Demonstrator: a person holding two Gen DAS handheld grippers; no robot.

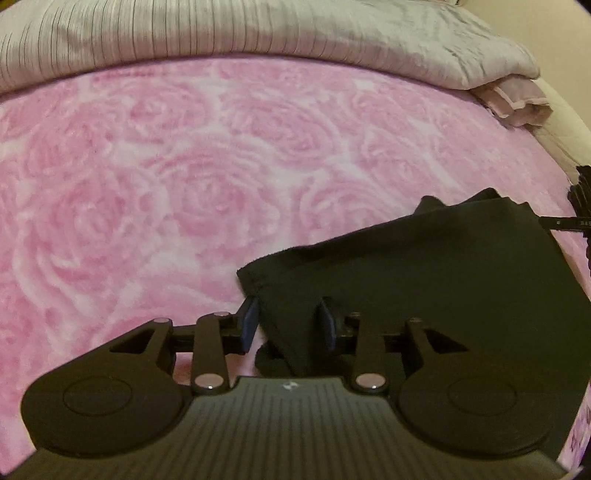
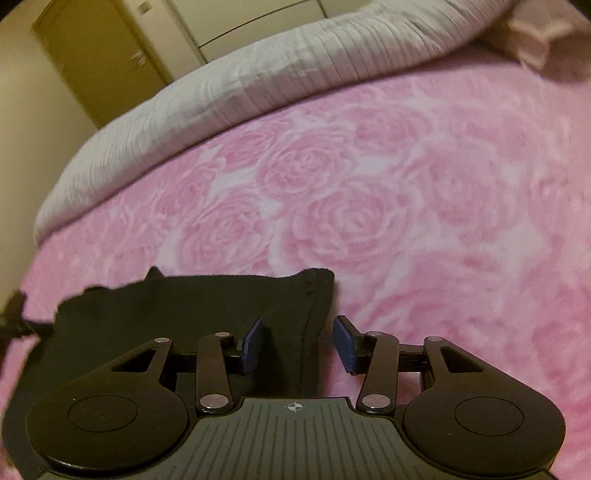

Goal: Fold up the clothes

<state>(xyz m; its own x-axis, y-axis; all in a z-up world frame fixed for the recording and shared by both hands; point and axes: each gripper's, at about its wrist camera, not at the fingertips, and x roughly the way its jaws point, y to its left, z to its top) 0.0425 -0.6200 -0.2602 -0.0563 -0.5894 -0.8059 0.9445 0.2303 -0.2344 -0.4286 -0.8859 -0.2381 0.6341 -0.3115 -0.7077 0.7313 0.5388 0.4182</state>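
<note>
A black garment [image 1: 424, 269] lies on the pink rose-patterned blanket [image 1: 184, 184]. In the left wrist view its left corner sits between my left gripper's [image 1: 289, 321] blue pads [image 1: 251, 321], which stand wide apart and open around the cloth. In the right wrist view the garment [image 2: 184, 306] spreads to the left. Its seamed right edge runs between the blue pads [image 2: 345, 343] of my right gripper [image 2: 299, 343], also open and not pinching it. The other gripper [image 1: 580, 206] shows as a dark shape at the left wrist view's far right edge.
A grey striped duvet [image 1: 258, 33] is bunched along the far side of the bed, with a pale pink folded cloth [image 1: 517, 99] at its right end. A wooden door [image 2: 99, 62] and cream wall stand beyond the bed.
</note>
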